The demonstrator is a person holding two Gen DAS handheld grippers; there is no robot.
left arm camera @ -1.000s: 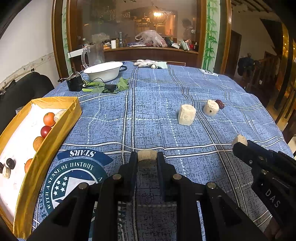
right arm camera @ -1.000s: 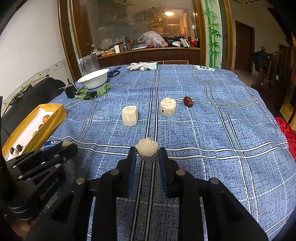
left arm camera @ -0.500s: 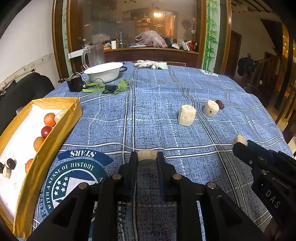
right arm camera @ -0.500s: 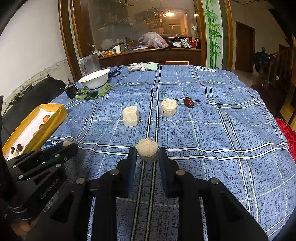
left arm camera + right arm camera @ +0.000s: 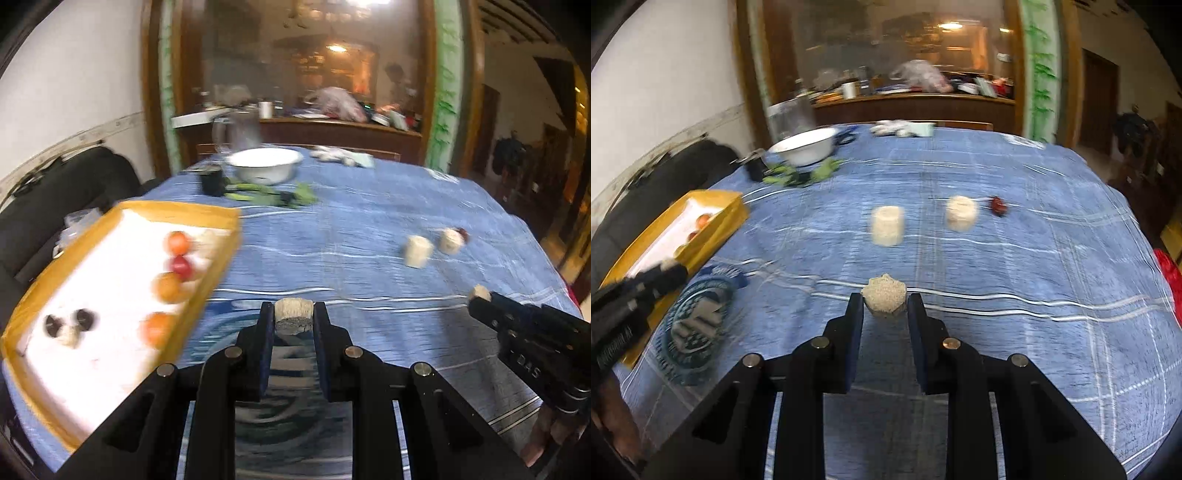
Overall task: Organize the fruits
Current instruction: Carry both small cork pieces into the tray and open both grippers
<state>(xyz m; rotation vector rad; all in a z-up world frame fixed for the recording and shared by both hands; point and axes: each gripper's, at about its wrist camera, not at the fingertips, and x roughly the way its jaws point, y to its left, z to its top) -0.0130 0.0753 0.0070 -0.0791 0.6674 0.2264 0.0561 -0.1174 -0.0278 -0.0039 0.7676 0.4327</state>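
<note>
Pinching a pale chunk (image 5: 293,316) in the left hand-held gripper (image 5: 293,325) beside the yellow tray (image 5: 218,218); pinching another chunk (image 5: 884,300) in the right hand-held gripper (image 5: 885,314) above the table (image 5: 1052,258).

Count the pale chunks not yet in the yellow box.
4: one in the left gripper, one in the right gripper, two standing on the blue cloth beside a red fruit.

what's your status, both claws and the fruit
Left claw shut on pale cut chunk. Right claw shut on grainy beige chunk. Yellow-rimmed tray left, path clear.
</note>
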